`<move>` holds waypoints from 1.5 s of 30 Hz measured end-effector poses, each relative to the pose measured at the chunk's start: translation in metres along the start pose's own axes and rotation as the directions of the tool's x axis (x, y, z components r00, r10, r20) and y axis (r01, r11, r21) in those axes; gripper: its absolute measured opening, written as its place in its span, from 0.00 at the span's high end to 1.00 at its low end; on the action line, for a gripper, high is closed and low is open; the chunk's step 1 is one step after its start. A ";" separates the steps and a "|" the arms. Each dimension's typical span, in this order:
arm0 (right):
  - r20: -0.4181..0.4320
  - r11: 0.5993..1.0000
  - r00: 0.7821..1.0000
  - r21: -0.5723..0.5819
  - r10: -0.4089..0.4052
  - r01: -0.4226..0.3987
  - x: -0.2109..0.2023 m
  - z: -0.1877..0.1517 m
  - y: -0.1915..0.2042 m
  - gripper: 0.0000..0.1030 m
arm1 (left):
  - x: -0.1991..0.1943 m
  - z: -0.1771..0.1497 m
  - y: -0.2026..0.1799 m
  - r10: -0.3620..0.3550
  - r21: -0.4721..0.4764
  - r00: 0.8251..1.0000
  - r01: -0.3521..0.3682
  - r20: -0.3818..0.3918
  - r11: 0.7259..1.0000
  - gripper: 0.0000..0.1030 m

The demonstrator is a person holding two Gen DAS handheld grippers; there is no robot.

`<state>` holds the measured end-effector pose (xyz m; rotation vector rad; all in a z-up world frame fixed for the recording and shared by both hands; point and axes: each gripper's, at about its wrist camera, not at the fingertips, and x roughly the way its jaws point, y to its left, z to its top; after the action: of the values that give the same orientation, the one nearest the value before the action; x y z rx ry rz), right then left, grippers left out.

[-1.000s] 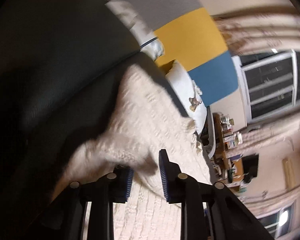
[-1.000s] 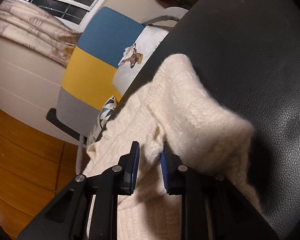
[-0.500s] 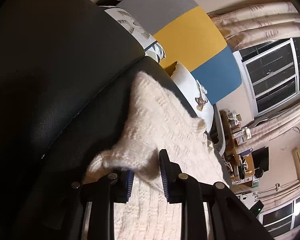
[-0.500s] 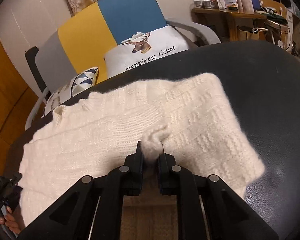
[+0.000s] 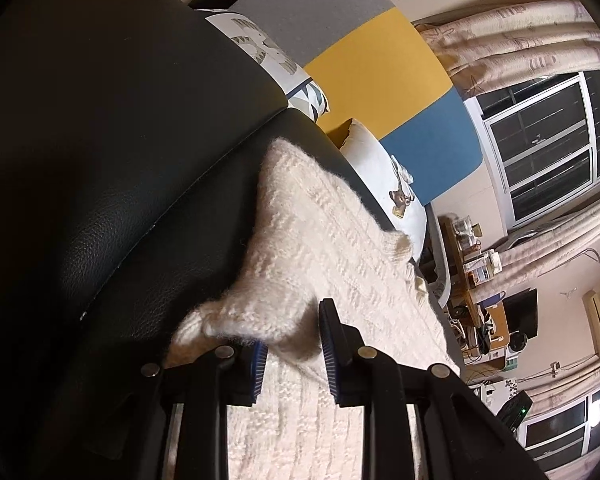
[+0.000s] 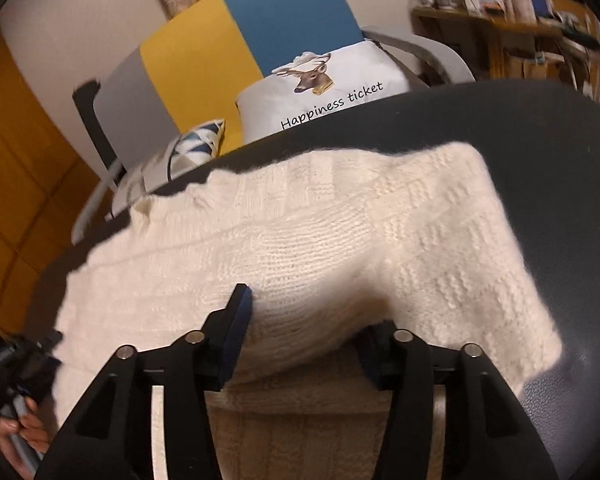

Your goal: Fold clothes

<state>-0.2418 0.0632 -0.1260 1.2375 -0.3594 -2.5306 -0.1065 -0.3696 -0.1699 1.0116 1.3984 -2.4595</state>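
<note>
Your right gripper is opening off the cream sweater lying on the black seat, your left gripper pinches its edge; tug unevenly and the fold may slump.

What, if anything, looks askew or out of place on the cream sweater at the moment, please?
Nothing is spilled or damaged. The cream sweater lies on the black leather surface, but one folded flap bulges up between the right tongs, whose jaws are opening, and a bunched end sticks up at the left tongs.
</note>
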 end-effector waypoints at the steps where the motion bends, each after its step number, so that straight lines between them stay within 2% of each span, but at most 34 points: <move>1: 0.001 1.000 1.000 0.008 -0.002 0.002 0.000 0.001 0.001 0.46 | 0.000 0.000 0.000 0.000 0.002 1.000 0.000 -0.002 1.000 0.77; 3: 0.003 1.000 1.000 0.030 0.001 -0.001 0.000 0.003 0.001 0.46 | 0.000 0.000 0.000 0.001 0.006 1.000 -0.001 -0.006 1.000 0.77; 6: 0.022 0.999 0.999 0.022 -0.037 0.037 -0.005 0.006 0.002 0.92 | 0.000 0.000 -0.001 0.005 0.021 1.000 -0.005 -0.004 1.000 0.77; 8: 0.031 0.998 0.998 -0.006 -0.059 0.059 -0.009 0.009 0.008 0.92 | 0.000 -0.001 -0.002 0.010 0.031 1.000 -0.010 0.002 0.999 0.77; 13: 0.135 0.999 0.991 -0.051 -0.005 0.012 -0.039 0.023 0.022 0.92 | -0.003 -0.005 -0.002 0.023 0.047 0.999 -0.024 0.033 0.999 0.77; 14: 0.139 0.998 0.990 -0.063 -0.019 0.028 -0.040 0.024 0.024 0.92 | -0.004 -0.006 -0.002 0.029 0.055 0.999 -0.032 0.040 0.998 0.77; 16: 0.099 0.995 0.993 -0.071 -0.067 0.075 -0.030 0.021 0.019 0.92 | -0.005 -0.006 -0.005 0.050 0.077 0.997 -0.054 0.051 0.996 0.77; 18: 0.024 0.997 0.997 -0.038 -0.073 0.074 -0.009 0.013 0.006 0.92 | -0.008 -0.005 -0.006 0.063 0.081 0.995 -0.069 0.076 0.994 0.77; 22: 0.034 0.997 0.999 0.075 0.029 -0.031 -0.006 0.004 -0.016 0.92 | -0.011 -0.001 0.002 0.035 0.046 0.996 -0.039 0.078 0.998 0.83; 25: 0.094 0.992 0.990 0.069 0.101 -0.108 -0.022 0.010 -0.013 0.92 | -0.019 0.002 0.005 -0.001 0.041 0.994 -0.004 0.111 0.999 0.86; 27: 0.140 0.984 0.979 0.070 0.151 -0.162 -0.033 0.014 -0.007 0.92 | -0.020 0.003 0.009 -0.001 0.013 0.993 0.000 0.116 1.000 0.86; 30: 0.125 0.987 0.984 0.084 0.127 -0.138 -0.029 0.017 -0.004 0.92 | -0.015 0.001 0.014 0.008 -0.020 0.996 -0.006 0.092 1.000 0.86; 32: 0.040 0.987 0.995 0.133 0.089 -0.094 -0.007 0.013 -0.014 0.88 | -0.015 -0.001 0.013 0.010 -0.004 0.997 -0.009 0.078 1.000 0.85; 33: 0.020 0.980 0.995 0.170 0.101 -0.103 0.000 0.009 -0.022 0.89 | -0.017 -0.001 0.012 0.002 -0.004 0.998 -0.002 0.069 1.000 0.80; 37: 0.043 0.946 0.982 0.262 0.185 -0.190 -0.004 -0.001 -0.041 0.86 | -0.030 0.000 0.014 -0.029 -0.033 0.999 0.031 0.039 0.999 0.75; 42: 0.015 0.977 0.992 0.172 0.127 -0.128 -0.034 -0.018 -0.036 0.80 | -0.060 -0.002 0.005 -0.096 0.005 0.993 0.096 0.071 0.995 0.75; 45: 0.034 0.991 0.997 0.105 0.075 -0.079 -0.052 -0.025 -0.029 0.80 | -0.058 0.007 -0.019 -0.136 0.078 0.988 0.130 0.080 0.988 0.75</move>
<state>-0.1958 0.1075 -0.1139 1.1996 -0.5445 -2.4955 -0.0731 -0.3763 -0.1184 0.8413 1.4017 -2.6327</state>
